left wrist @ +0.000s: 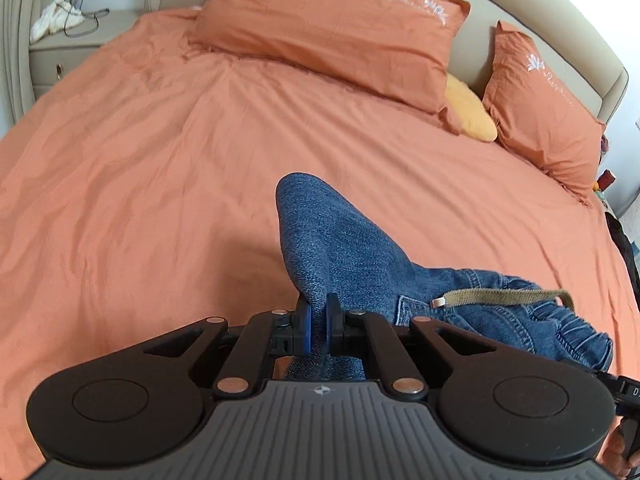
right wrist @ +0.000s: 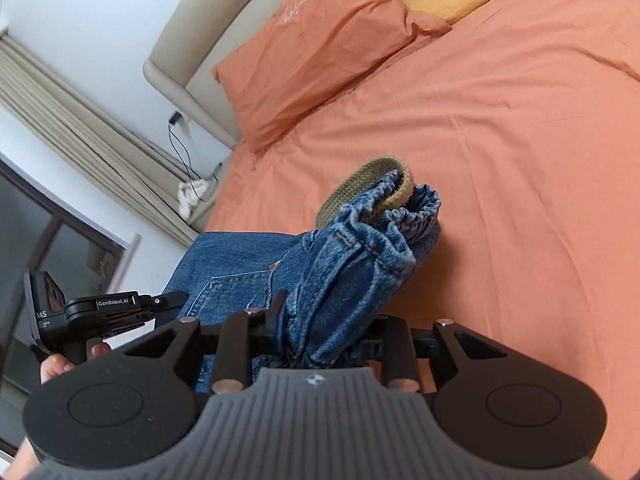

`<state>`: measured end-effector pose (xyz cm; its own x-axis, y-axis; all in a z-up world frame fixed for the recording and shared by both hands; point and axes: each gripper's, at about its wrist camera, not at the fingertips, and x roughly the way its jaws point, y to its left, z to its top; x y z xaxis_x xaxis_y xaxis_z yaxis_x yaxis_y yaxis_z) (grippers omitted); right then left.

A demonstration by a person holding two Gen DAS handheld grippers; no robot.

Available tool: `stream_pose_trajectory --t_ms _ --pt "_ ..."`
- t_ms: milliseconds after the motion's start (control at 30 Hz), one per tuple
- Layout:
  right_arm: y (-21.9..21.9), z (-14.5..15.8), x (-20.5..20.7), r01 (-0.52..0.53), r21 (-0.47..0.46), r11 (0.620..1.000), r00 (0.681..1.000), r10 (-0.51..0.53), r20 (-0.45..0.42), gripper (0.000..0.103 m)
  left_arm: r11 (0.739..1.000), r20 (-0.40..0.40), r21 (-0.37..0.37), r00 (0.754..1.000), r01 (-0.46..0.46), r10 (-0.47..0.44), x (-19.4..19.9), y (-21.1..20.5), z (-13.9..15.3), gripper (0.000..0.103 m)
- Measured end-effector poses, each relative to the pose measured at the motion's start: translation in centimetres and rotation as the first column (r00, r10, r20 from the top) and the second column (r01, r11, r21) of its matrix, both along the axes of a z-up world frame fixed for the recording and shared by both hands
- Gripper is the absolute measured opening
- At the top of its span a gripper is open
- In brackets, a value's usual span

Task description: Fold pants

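Blue denim pants [left wrist: 340, 248] with an olive webbing belt [left wrist: 504, 297] are held up over the orange bed. My left gripper [left wrist: 316, 320] is shut on a fold of the denim, its blue pads [left wrist: 305, 326] pinching the cloth. In the right wrist view my right gripper [right wrist: 320, 340] is shut on the bunched elastic waistband of the pants [right wrist: 360, 256]; the belt [right wrist: 360, 184] loops out of the top. Its fingertips are hidden by the fabric. The left gripper body [right wrist: 104, 312] shows at the left, beside the hanging denim.
The orange bed sheet [left wrist: 160, 180] spreads ahead. Two orange pillows [left wrist: 332, 28] and a yellow cushion [left wrist: 470, 110] lie against the beige headboard [left wrist: 600, 68]. A nightstand [left wrist: 64, 52] with a white cloth and cables stands at the far left. A curtain [right wrist: 60, 108] and window are left in the right wrist view.
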<state>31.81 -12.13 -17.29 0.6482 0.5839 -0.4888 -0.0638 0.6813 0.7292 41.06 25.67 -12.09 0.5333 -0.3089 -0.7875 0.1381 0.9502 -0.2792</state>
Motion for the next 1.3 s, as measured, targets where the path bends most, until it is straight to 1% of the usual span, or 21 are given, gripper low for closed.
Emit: stream_pose_trajectory --t_ms 100,267,367,433,500,533,600,700,733,767,800,833,900,967,1000,1067,1100,1167,1233,1267,1300 --pt "0.4 -1.3 1.1 -0.01 -0.047 0.999 1.0 0.009 -0.015 0.024 1.0 -0.025 -0.01 1.0 0.006 -0.006 0.3 0.8 -2.5 0.006" --pt "1.0 -3.9 1.5 -0.061 -0.107 0.992 0.997 0.054 -0.061 0.024 0.999 -0.081 0.035 0.997 0.015 -0.012 0.7 1.6 -6.3 0.006" --pt "1.5 -5.8 1.8 -0.087 -0.153 0.984 0.989 0.066 -0.136 0.026 0.999 -0.096 0.041 0.995 0.016 -0.012 0.7 2.1 -7.8 0.006" --pt "1.2 -7.5 1.8 -0.078 -0.141 0.987 0.977 0.047 -0.209 0.029 0.999 -0.103 0.045 0.995 0.021 -0.017 0.8 2.2 -8.6 0.006" --pt "0.7 -9.0 1.6 -0.053 -0.101 0.993 0.962 0.023 -0.271 0.031 0.996 -0.103 0.074 0.994 0.04 -0.032 0.8 1.6 -9.2 0.007" --pt "0.5 -9.5 1.6 -0.046 -0.092 0.995 0.958 0.018 -0.287 0.033 0.994 -0.105 0.096 0.994 0.052 -0.042 0.8 1.3 -9.7 0.008" --pt "0.7 -9.9 1.8 -0.05 -0.109 0.993 0.954 0.015 -0.298 0.034 0.99 -0.108 0.126 0.993 0.063 -0.049 0.7 0.8 -10.6 0.009" --pt "1.3 -9.7 2.2 -0.067 -0.154 0.986 0.953 0.018 -0.302 0.037 0.993 -0.115 0.113 0.993 0.032 -0.019 0.6 1.1 -10.9 0.009" --pt "1.4 -9.5 2.2 -0.07 -0.162 0.984 0.951 0.017 -0.308 0.039 0.994 -0.114 0.104 0.993 0.016 -0.004 0.5 1.3 -10.7 0.009" --pt "1.2 -9.3 2.2 -0.077 -0.171 0.982 0.949 0.02 -0.315 0.042 0.995 -0.11 0.097 0.994 0.0 0.01 0.2 1.4 -10.4 0.013" --pt "1.3 -8.9 2.5 -0.089 -0.187 0.978 0.947 0.024 -0.32 0.048 0.995 -0.106 0.095 0.994 -0.02 0.03 0.0 1.7 -10.0 0.017" --pt "1.3 -8.3 2.6 -0.103 -0.209 0.973 0.948 0.033 -0.316 0.055 0.994 -0.1 0.098 0.994 -0.036 0.046 -0.3 1.9 -9.5 0.02" --pt "1.7 -7.0 2.9 -0.128 -0.271 0.954 0.958 0.048 -0.283 0.059 0.993 -0.071 0.104 0.995 -0.056 0.063 -1.2 2.7 -8.2 0.021" --pt "1.7 -5.4 2.2 -0.142 -0.352 0.925 0.97 0.059 -0.236 0.061 0.993 -0.039 0.102 0.997 -0.057 0.061 -2.6 3.4 -6.8 0.021" --pt "1.5 -4.7 1.6 -0.143 -0.376 0.916 0.975 0.065 -0.213 0.063 0.994 -0.037 0.101 0.998 -0.046 0.05 -3.3 3.7 -6.2 0.021" --pt "1.1 -3.2 0.5 -0.127 -0.413 0.902 0.985 0.067 -0.158 0.063 0.993 -0.028 0.114 0.999 -0.016 0.019 -5.1 4.0 -5.1 0.021" --pt "1.2 -2.3 0.0 -0.121 -0.443 0.888 0.99 0.073 -0.124 0.061 0.992 -0.023 0.126 1.0 0.003 0.0 -6.2 4.1 -4.6 0.021" --pt "1.7 -0.8 -1.1 -0.099 -0.523 0.847 0.995 0.086 -0.049 0.055 0.99 -0.016 0.137 0.999 0.035 -0.033 -8.1 4.0 -4.0 0.021" --pt "3.1 0.4 -1.3 -0.094 -0.596 0.797 0.991 0.13 0.018 0.039 0.988 -0.018 0.137 0.997 0.072 -0.071 -9.8 3.6 -3.7 0.021" --pt "3.4 0.7 -1.6 -0.107 -0.616 0.78 0.986 0.163 0.035 0.035 0.986 -0.024 0.141 0.996 0.092 -0.089 -10.3 3.1 -3.9 0.021" --pt "4.0 0.7 -1.6 -0.126 -0.625 0.77 0.979 0.197 0.046 0.029 0.981 -0.034 0.159 0.994 0.11 -0.106 -10.5 2.5 -4.3 0.021"
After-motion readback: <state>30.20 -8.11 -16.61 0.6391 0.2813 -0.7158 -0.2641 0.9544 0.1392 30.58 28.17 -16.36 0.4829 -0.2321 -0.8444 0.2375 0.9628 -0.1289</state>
